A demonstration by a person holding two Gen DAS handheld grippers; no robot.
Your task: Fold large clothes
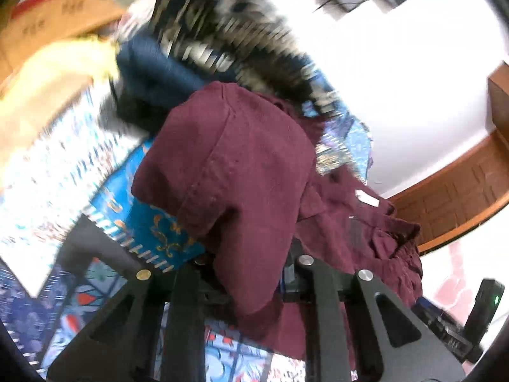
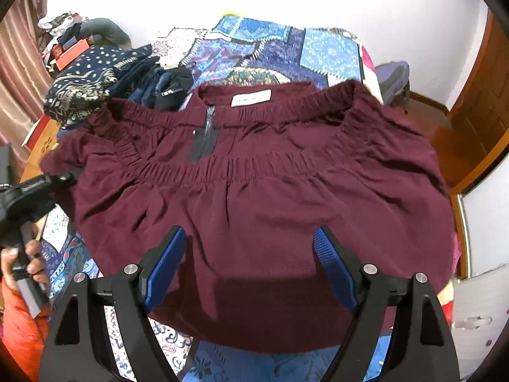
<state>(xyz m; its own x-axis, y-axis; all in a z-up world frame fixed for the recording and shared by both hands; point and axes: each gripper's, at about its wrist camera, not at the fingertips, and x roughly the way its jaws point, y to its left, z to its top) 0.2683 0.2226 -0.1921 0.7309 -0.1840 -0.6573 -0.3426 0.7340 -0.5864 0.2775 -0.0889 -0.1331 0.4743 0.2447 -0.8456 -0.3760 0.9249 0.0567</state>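
Observation:
A large maroon garment point(image 2: 254, 191) with an elastic waistband, a zip and a white label lies spread on a patterned blue bedspread point(image 2: 286, 47). My right gripper point(image 2: 251, 245) is open, its blue-padded fingers point(image 2: 168, 261) just above the cloth's near part. My left gripper point(image 1: 245, 273) is shut on a fold of the maroon garment point(image 1: 238, 165), which drapes over its fingers. In the right wrist view the left gripper point(image 2: 66, 176) sits at the garment's left edge, held by a hand.
A pile of dark patterned and navy clothes point(image 2: 95, 86) lies at the garment's far left. A cardboard box point(image 1: 57, 16) and yellow cloth point(image 1: 63, 63) sit beyond. A wooden door point(image 2: 477, 121) stands on the right, white wall behind.

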